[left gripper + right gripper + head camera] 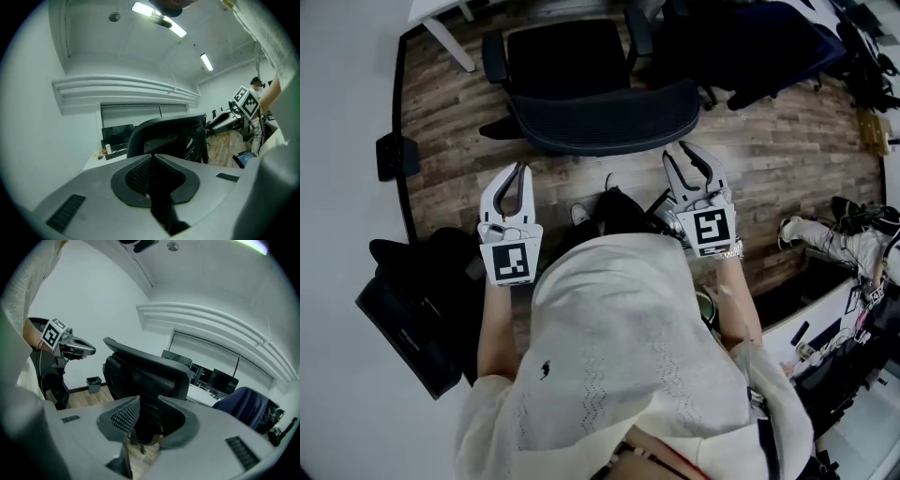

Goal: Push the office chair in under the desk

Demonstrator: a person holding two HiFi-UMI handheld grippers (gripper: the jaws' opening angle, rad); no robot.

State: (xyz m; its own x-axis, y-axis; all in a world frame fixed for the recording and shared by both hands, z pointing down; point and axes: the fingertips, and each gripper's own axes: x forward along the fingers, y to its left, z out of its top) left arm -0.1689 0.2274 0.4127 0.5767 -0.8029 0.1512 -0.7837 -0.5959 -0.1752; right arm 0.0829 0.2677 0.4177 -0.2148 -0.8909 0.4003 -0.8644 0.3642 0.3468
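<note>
Close behind the office chair [605, 117], which is standing with its back toward the person [623, 347] and not yet under the desk [96, 161], the left gripper [521, 171] is hovering pinched closed and the right gripper [684, 150] slightly parted, both empty, seemingly lining up to shove it forward.

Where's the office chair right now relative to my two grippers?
In the head view the office chair stands top centre on the wood floor, its curved backrest just ahead of the left gripper and the right gripper.

Head view steeply down, gripper views forward, sharing the office chair [605, 112]
</note>
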